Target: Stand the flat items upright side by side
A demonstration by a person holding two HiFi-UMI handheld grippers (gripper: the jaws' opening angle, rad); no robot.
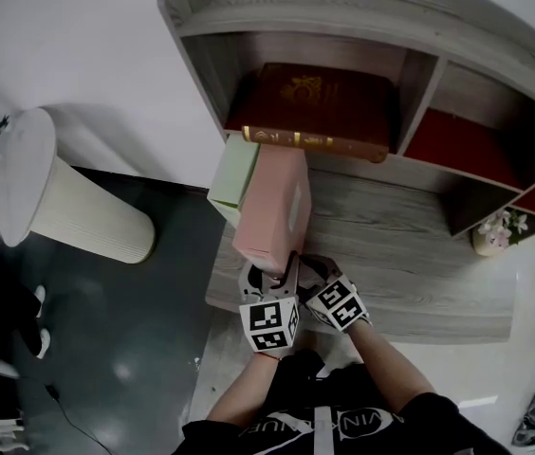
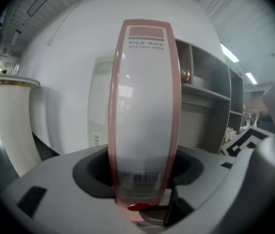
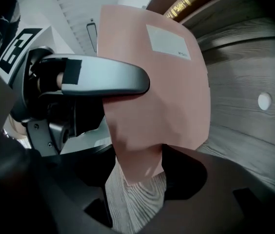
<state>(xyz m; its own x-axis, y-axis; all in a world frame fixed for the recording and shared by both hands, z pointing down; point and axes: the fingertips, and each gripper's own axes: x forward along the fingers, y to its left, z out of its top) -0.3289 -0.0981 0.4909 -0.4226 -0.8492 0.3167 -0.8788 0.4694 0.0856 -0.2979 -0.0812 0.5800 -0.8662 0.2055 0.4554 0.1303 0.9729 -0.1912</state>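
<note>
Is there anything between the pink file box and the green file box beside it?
Nothing visible: the pink file box stands right beside the green file box, with no object between them.

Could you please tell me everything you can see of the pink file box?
The pink file box is a slim, smooth case that looks like plastic. It has a pale spine label printed FILE BOX, a barcode low down and a small label on one side. It stands upright on the wooden shelf board, spine toward the person, close beside a green file box. The left gripper clasps its spine, and its lower near corner sits between the jaws of the right gripper.
</note>
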